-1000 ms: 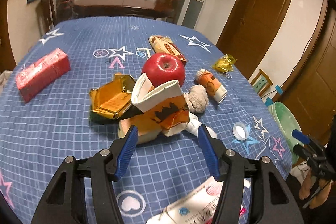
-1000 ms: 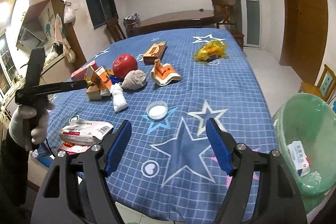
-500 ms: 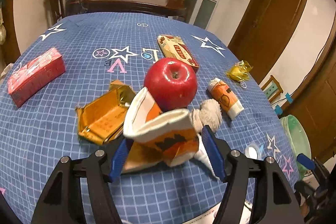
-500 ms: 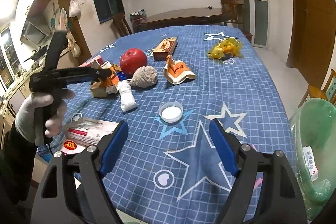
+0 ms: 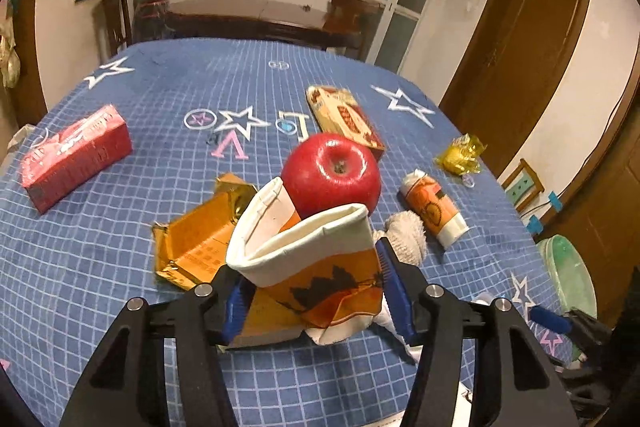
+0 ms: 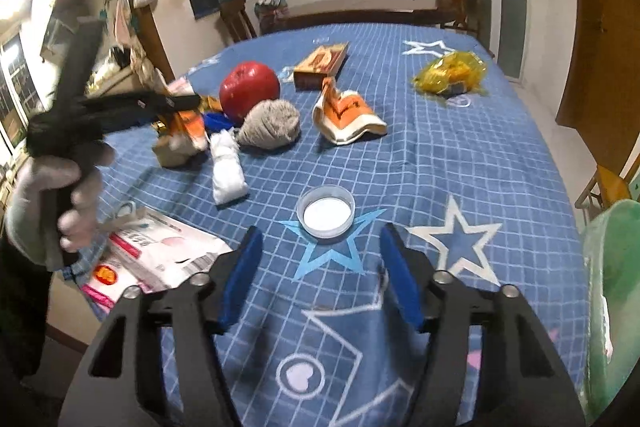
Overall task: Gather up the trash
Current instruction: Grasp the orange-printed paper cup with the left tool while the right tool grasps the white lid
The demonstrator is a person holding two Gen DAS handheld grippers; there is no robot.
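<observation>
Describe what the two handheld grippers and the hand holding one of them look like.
Both the left gripper and the right gripper have black angular frames with cut-out openings, silver pivot bolts and two blue ribbed finger pads. In the right wrist view, the left gripper has a black pistol-style handle, and the hand on it wears a white glove above a dark sleeve.

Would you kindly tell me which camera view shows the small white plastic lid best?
The right wrist view: the small white plastic lid lies whole and unobstructed on the blue tablecloth, just ahead of the jaws. In the left wrist view it is almost wholly hidden behind that gripper's finger.
</observation>
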